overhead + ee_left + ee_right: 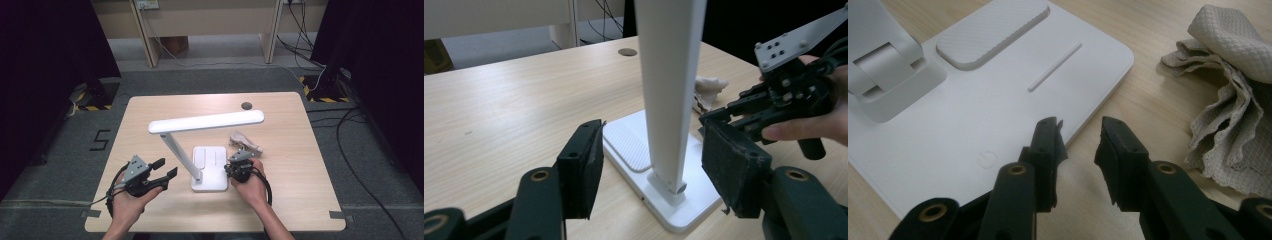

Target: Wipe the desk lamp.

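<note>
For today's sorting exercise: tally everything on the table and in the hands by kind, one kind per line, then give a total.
Lamp: 1
Cloth: 1
Tools: 2, left tool, right tool
Total: 4

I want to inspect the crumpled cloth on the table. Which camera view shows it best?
The right gripper view: the cloth lies close, with its quilted texture and folds clear. In the high view it is a small pale heap beside the lamp base. In the left gripper view, part of it peeks from behind the lamp's arm.
</note>
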`<state>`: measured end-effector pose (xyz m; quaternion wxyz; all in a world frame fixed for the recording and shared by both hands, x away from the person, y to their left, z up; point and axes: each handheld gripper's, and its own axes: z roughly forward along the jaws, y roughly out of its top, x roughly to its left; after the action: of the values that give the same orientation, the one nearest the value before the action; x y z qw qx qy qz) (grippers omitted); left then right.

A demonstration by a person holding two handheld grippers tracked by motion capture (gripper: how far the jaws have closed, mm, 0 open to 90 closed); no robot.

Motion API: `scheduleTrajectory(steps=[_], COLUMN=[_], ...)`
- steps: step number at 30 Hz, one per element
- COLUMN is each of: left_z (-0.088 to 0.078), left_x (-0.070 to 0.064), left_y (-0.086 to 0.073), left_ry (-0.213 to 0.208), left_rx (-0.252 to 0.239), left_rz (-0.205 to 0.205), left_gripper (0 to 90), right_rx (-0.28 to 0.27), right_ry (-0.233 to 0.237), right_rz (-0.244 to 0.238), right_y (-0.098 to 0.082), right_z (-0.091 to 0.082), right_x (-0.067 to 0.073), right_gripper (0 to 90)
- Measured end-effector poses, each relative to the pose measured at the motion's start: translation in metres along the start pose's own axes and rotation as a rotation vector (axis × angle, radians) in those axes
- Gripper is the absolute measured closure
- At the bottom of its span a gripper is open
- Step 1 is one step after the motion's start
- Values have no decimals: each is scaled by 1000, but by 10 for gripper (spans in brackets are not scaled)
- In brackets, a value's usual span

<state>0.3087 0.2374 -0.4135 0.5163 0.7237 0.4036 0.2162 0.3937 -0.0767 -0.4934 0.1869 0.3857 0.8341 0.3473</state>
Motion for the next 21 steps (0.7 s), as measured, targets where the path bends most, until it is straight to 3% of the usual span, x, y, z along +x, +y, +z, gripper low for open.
scheduleTrajectory(steps=[12, 21], left_z=[-12, -12], left_x=[25, 35], left_y=[-29, -46], left_ry=[56, 80], left_rx=[23, 34], left_rz=[-70, -91], left_gripper=[406, 396], right_rx=[-25, -35], right_ry=[3, -6], right_rz=[-2, 2], right_y=[-7, -14], right_z=[-11, -18], right_x=[0, -3], right_gripper=[599, 571])
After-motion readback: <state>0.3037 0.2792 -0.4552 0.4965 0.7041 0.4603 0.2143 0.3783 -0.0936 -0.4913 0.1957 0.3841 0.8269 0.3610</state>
